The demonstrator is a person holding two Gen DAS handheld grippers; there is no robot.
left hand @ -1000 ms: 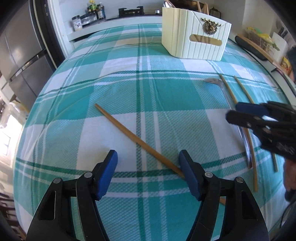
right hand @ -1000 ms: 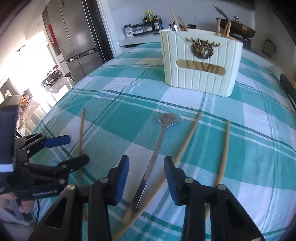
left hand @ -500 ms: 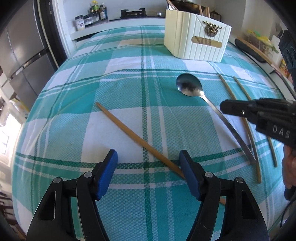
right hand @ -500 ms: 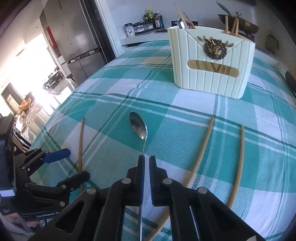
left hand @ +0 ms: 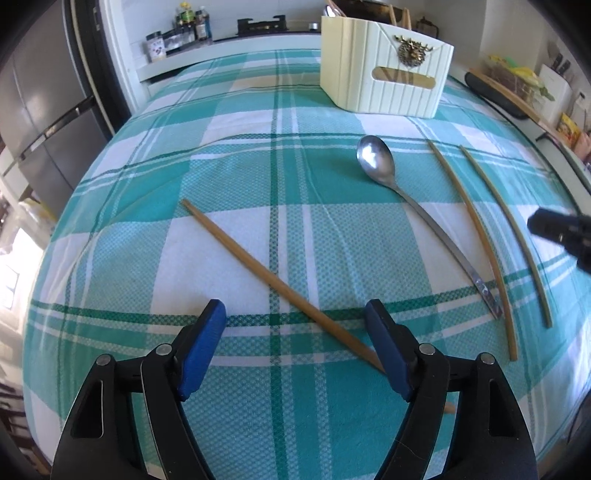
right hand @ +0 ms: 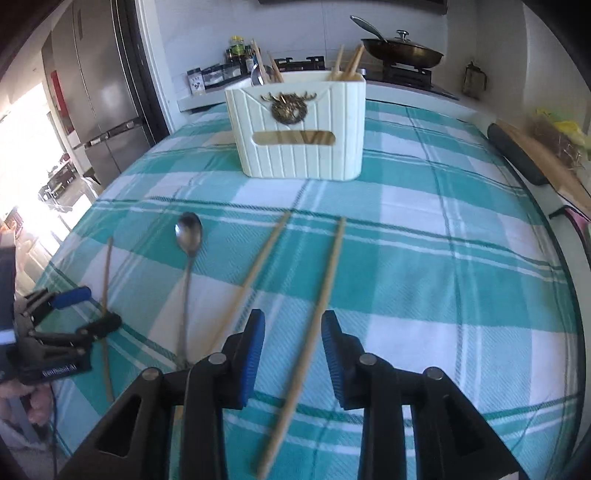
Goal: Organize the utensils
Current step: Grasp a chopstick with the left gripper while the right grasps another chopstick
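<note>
My left gripper [left hand: 295, 321] is open and its jaws are opening over the near end of a wooden chopstick [left hand: 280, 286], which lies diagonally close to the right finger. A steel spoon [left hand: 376, 158] lies bowl up to its right, beside two more chopsticks [left hand: 471, 236]. My right gripper [right hand: 293, 325] hovers with jaws opening astride the rightmost chopstick [right hand: 325, 291]; the pads do not touch it. The cream utensil caddy [right hand: 295, 147] stands at the back and holds chopsticks and a spoon.
A teal plaid cloth [left hand: 221, 166] covers the table. A steel fridge [right hand: 103, 110] stands left, spice jars [left hand: 177, 26] and a pan on a stove [right hand: 402, 51] behind. A wooden board [right hand: 535, 158] lies along the right edge. A hand [right hand: 37, 410] holds the left gripper.
The right gripper shut on the spoon's handle and dragged it left, bowl up. It has since let go, shifted right over the rightmost chopstick and opened. The left gripper stayed put.
</note>
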